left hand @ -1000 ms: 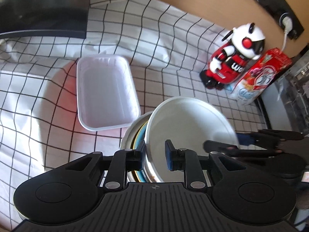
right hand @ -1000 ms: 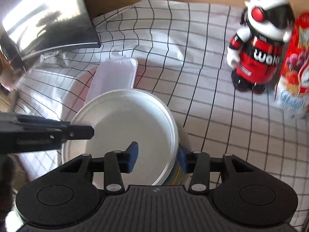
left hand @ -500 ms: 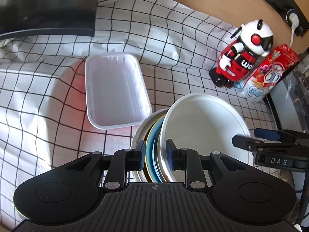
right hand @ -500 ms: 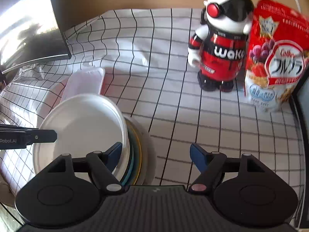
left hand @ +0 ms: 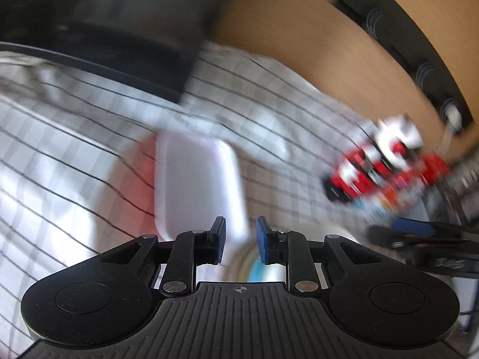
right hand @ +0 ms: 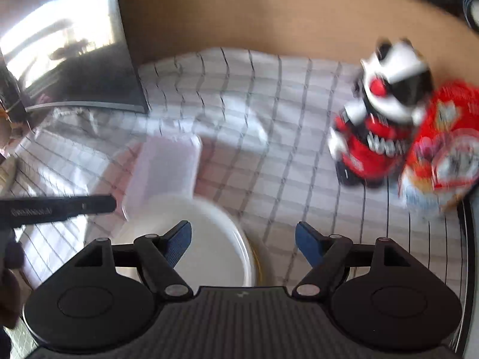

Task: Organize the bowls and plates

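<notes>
A stack of round dishes with a white plate (right hand: 209, 248) on top rests on the checked cloth, just below my right gripper (right hand: 242, 239), which is open and empty above it. In the blurred left wrist view the stack's edge (left hand: 254, 266) peeks out under my left gripper (left hand: 239, 240), whose jaws stand slightly apart with nothing between them. A white rectangular tray (left hand: 194, 185) lies just beyond the left gripper; it also shows in the right wrist view (right hand: 164, 170).
A red and white toy robot (right hand: 377, 131) and a red cereal box (right hand: 443, 149) stand at the right. A dark monitor (right hand: 74, 68) stands at the back left. The checked cloth (right hand: 284, 179) covers the table up to a brown wall.
My left gripper has let go of the dish stack's rim, opened slightly and lifted back. My right gripper, open since half a second ago, has pulled up and away from the stack.
</notes>
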Tool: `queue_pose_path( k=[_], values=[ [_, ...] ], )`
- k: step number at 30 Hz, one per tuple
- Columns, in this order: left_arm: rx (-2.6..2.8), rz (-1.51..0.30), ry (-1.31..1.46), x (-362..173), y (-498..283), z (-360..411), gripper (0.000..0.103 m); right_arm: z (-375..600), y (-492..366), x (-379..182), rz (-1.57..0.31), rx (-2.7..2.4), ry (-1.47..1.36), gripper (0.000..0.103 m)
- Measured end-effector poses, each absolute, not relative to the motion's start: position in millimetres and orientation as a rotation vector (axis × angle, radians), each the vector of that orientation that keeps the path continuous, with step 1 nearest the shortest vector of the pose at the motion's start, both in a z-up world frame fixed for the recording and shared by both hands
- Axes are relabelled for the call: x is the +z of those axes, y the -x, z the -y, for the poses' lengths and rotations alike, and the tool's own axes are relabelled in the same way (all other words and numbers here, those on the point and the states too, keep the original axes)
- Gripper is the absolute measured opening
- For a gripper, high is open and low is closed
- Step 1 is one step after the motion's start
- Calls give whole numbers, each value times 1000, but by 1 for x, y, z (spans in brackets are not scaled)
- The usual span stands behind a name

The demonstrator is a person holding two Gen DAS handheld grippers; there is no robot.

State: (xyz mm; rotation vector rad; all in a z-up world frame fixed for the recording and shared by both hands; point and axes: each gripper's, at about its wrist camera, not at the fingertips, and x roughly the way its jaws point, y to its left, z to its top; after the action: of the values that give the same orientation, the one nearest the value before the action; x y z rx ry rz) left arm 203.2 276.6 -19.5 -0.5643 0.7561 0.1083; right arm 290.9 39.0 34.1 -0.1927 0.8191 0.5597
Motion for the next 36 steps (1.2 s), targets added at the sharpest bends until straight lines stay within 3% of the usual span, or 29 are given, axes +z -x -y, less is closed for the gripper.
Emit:
queue_pose_path(
  k=[2,4,9,18,22,25,27,29,31,36],
  values=[
    [204,-731,568,-22,-202,-297,24,-57,-299,43,-810,547,197,94],
    [280,-745,608,-31,-206,-322,24,-80,-313,41,-859,563,196,99],
    [292,-810,647,-52,-229,-351,24,-138,-337,19,-980,632,196,99],
    [232,-982,494,-94,-287,-333,25,-194,-387,-22,-1118,541,255,98],
    [218,-985,472,-99,-294,-331,28,-205,-407,-50,-1249,478,254,86],
    [212,-981,480,-100,-298,-333,31,-216,-416,-62,-1263,434,264,85],
    [206,-981,491,-101,-299,-335,31,-219,-426,-73,-1308,380,228,77],
    [190,-972,520,-99,-297,-339,30,-219,-437,-88,-1402,358,161,59],
    [163,-940,576,-97,-289,-345,30,-217,-443,-100,-1477,357,113,49],
    [166,-946,601,-98,-294,-355,30,-215,-437,-99,-1452,389,113,47]
  ],
)
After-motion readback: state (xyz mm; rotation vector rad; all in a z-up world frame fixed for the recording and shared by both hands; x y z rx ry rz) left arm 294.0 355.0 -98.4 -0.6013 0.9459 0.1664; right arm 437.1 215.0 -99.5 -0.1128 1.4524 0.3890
